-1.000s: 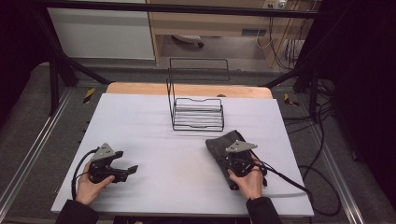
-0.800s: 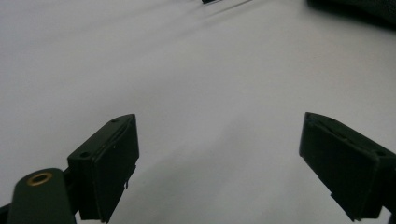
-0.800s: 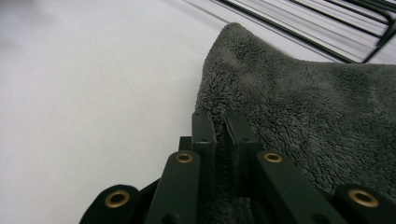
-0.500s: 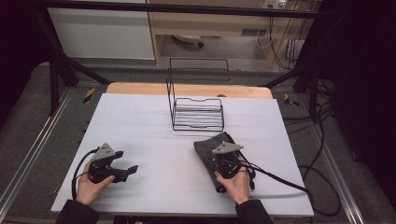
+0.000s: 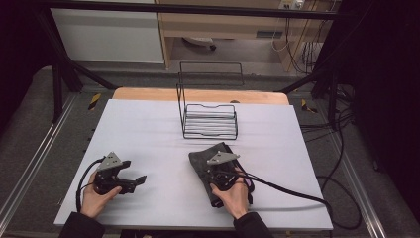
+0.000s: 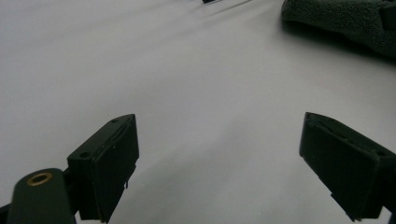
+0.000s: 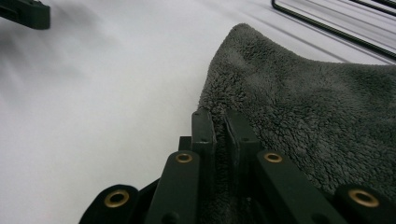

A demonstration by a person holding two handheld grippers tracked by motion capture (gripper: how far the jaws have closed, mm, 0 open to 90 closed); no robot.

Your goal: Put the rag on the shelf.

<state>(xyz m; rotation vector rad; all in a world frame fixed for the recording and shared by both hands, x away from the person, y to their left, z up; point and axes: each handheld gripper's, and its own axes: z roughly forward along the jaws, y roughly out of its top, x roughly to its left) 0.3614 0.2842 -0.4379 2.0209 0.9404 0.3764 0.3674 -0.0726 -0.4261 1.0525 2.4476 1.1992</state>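
Note:
A dark grey fleece cloth (image 5: 202,160) lies crumpled on the white table (image 5: 148,134), right of centre near the front. My right gripper (image 5: 214,167) rests on top of it, shut on a fold at the cloth's edge. In the right gripper view the jaws (image 7: 219,121) are pressed together with the cloth (image 7: 303,112) pinched between them. My left gripper (image 5: 134,182) sits low over the table at the front left, open, with bare table between its jaws (image 6: 219,154). The cloth (image 6: 341,21) lies well off to its right.
A black wire rack (image 5: 208,121) stands at the back middle of the table, just beyond the cloth; its base wires (image 7: 336,23) show in the right gripper view. A black cable (image 5: 292,194) trails from the right gripper across the table's front right.
My right gripper has slid to the left and slightly nearer, dragging the cloth with it. The left gripper has stayed put.

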